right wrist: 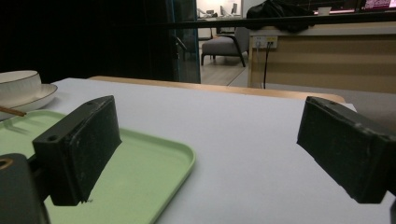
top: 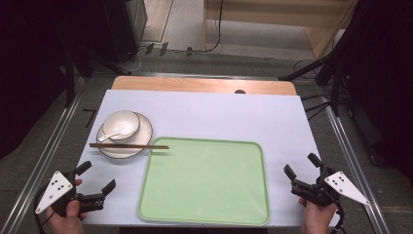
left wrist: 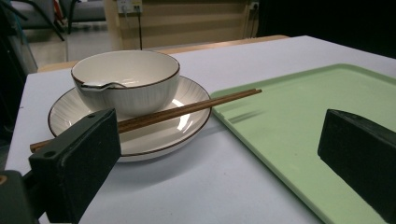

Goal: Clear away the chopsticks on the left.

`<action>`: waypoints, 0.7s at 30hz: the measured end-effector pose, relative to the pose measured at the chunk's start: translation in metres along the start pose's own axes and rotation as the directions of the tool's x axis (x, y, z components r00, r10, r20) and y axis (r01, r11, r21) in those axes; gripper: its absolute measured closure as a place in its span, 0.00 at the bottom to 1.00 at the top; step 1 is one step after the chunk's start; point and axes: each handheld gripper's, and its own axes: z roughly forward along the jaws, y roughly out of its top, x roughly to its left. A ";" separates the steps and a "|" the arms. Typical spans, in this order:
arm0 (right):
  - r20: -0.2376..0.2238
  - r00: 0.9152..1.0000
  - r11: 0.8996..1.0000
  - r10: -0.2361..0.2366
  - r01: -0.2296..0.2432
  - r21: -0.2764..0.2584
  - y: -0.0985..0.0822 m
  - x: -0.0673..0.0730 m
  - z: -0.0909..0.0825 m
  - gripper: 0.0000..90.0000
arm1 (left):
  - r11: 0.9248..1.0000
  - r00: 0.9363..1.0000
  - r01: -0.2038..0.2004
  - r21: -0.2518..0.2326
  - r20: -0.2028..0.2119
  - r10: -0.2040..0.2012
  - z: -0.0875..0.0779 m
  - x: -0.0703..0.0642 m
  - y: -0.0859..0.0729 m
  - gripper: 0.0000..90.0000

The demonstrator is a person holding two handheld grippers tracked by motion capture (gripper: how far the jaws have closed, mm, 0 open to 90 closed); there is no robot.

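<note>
While both hand-held grippers gape empty, wooden chopsticks point(top: 129, 146) bridge the glossy round plate point(top: 113, 151).

Brown chopsticks point(top: 129, 146) lie level across the white plate point(top: 110, 149), tips over the green tray's point(top: 204, 214) edge.

Tray point(top: 204, 214) surface bare; chopsticks point(top: 129, 146) bar plate point(top: 109, 151) front, overhang tray edge.

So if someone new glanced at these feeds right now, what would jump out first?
Probably the big pale green tray, bare, at the table's near middle. Next, up and left of it, the white bowl with a spoon inside, sitting on a plate, and chopsticks lying across the plate with their tips over the tray's corner. Both claws, left and right, gape open at the near corners.
</note>
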 end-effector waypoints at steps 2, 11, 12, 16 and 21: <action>-0.010 1.000 1.000 -0.004 0.004 0.017 -0.001 0.004 0.005 0.07 | 1.000 0.999 0.006 0.007 -0.039 -0.006 0.005 -0.004 0.003 0.08; -0.031 0.999 0.999 -0.021 0.022 0.026 -0.003 0.014 0.009 0.07 | 0.994 0.995 0.095 0.058 -0.022 -0.094 0.010 -0.009 0.010 0.92; -0.020 1.000 1.000 -0.024 0.025 0.014 -0.002 0.015 0.007 0.07 | 0.994 0.996 0.084 0.064 -0.019 -0.083 0.011 -0.010 0.012 0.98; -0.001 1.000 1.000 -0.009 0.009 0.024 -0.003 0.012 0.007 0.07 | 0.984 0.995 0.098 0.149 0.013 -0.101 0.031 -0.008 0.022 1.00; 0.012 1.000 0.999 -0.020 0.019 0.037 -0.005 0.011 0.005 0.07 | 0.969 0.992 0.114 0.219 0.020 -0.122 0.058 -0.004 0.023 1.00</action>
